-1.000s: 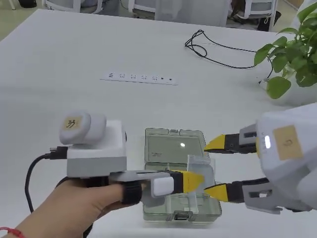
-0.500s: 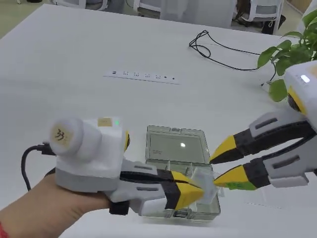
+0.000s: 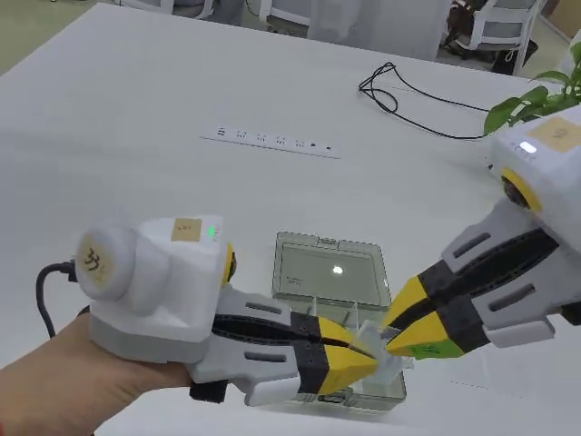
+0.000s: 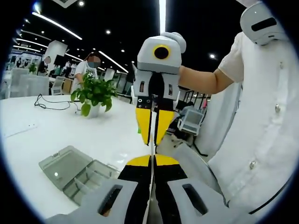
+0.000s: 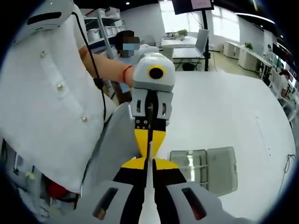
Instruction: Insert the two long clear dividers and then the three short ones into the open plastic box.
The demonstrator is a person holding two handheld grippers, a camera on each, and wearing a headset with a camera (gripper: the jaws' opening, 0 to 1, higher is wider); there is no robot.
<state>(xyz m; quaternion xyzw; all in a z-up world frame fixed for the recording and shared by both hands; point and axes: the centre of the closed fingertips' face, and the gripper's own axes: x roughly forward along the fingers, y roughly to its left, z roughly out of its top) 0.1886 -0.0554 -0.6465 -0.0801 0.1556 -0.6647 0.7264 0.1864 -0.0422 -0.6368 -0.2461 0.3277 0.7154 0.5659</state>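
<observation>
Head view: pinches one clear divider (image 3: 374, 343) from both sides, left hand-held gripper (image 3: 363, 354) and right hand-held gripper (image 3: 392, 331) both narrowed and clamped on it, tips almost meeting just above the base of the plastic box (image 3: 331, 271), lid open, on the white table (image 3: 182, 182).

Left gripper view: looks along closed jaws at the right hand-held gripper (image 4: 152, 133); plastic box (image 4: 70, 170) at lower left.

Right gripper view: faces the left hand-held gripper (image 5: 149, 140); plastic box (image 5: 205, 170) at lower right.

A shallow, clear grey-green plastic box (image 3: 386, 389) is pictured open on the white table (image 3: 182, 91), its lid (image 3: 331, 271) laid flat behind the base, where partitions are seen standing. A small clear divider (image 3: 370, 338) is held over the base's near right corner, pinched between jaws from both sides.
</observation>
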